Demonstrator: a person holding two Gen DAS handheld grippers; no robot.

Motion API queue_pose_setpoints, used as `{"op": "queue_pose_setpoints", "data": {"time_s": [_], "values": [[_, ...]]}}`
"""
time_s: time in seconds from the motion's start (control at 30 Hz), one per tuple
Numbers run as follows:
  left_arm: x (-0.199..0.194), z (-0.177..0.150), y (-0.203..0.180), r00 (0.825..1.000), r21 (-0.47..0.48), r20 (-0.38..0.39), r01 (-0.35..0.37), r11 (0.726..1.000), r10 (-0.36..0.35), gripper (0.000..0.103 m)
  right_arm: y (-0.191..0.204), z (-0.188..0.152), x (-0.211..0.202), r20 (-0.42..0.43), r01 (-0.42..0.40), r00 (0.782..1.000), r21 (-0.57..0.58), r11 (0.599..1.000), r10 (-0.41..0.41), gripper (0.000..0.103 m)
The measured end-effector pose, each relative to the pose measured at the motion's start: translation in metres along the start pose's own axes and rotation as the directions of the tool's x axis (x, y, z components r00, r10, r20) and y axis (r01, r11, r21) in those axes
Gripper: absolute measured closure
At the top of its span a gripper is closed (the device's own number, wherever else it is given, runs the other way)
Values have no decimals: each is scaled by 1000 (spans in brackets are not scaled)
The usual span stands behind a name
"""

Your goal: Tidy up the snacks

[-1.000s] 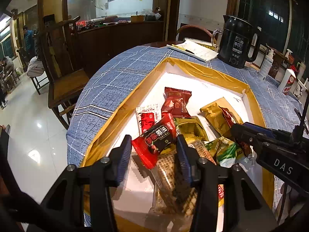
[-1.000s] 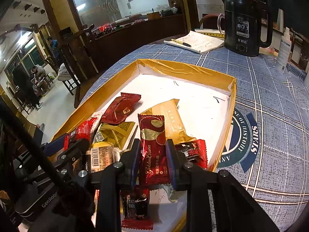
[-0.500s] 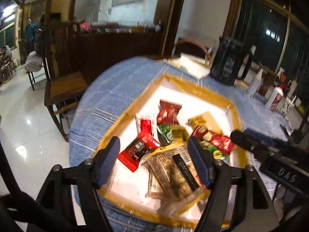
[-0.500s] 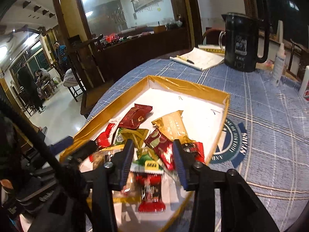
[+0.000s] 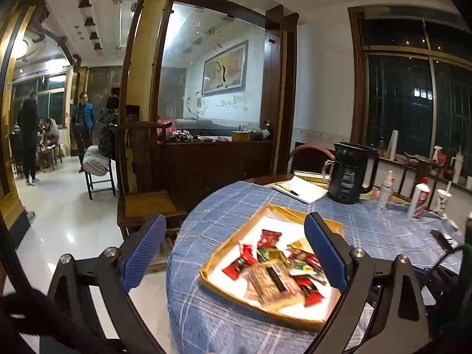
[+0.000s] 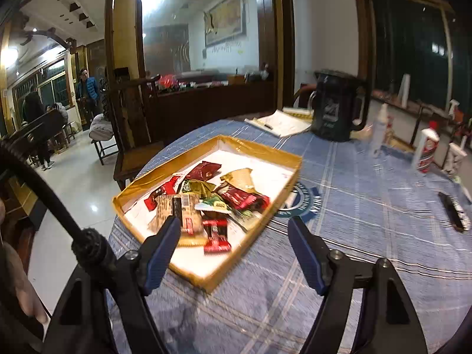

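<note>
Gold-rimmed tray [image 6: 253,151] with the snack packets [image 6: 206,197] heaped inside sits on the blue-checked bench [image 6: 368,206], ahead of and below both my claws. My right claw [image 6: 233,249]: jaws opening, nothing between them; tray lies forward and to its left, near corner just beyond the left fingertip. My left claw [image 5: 236,253]: jaws opening wide, nothing held; tray [image 5: 224,247] lies forward, below, towards its right finger. Neither claw touches a packet. Heap's largest piece, a brown biscuit pack [image 6: 177,209], has its long axis running roughly away from my right claw, slightly angled. I judge my right claw nearer the heap. Black kettle [image 6: 336,109] stands well beyond the tray.
</note>
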State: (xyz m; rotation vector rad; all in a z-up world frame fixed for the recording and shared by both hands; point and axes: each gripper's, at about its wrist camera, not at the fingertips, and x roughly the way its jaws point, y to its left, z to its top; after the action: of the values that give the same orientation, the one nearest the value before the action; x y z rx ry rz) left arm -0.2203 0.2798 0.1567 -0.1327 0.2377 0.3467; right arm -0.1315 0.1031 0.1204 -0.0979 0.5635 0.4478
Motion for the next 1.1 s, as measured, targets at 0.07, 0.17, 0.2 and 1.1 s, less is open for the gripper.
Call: {"op": "queue_pose_setpoints", "data": {"time_s": [0.07,0.17,0.2,1.1], "values": [[-11,-4,-1,1000,-15,-4,6,1000,-6,8,-3,-7,-17,26,17,1000,-2,1000,-17,23],[-29,-11,-2,1000,-32,15,-8,999,9,8,-11,-19,-42,63,53,997,-4,999,-52,22],[-36,-13,-4,999,-35,30,-13,999,14,8,-15,-23,-50,78,67,995,-5,998,-66,21],[2,-72,-65,950,72,-295,126,989,-99,7,-10,-61,-24,-21,110,993,-103,989,-112,4]]}}
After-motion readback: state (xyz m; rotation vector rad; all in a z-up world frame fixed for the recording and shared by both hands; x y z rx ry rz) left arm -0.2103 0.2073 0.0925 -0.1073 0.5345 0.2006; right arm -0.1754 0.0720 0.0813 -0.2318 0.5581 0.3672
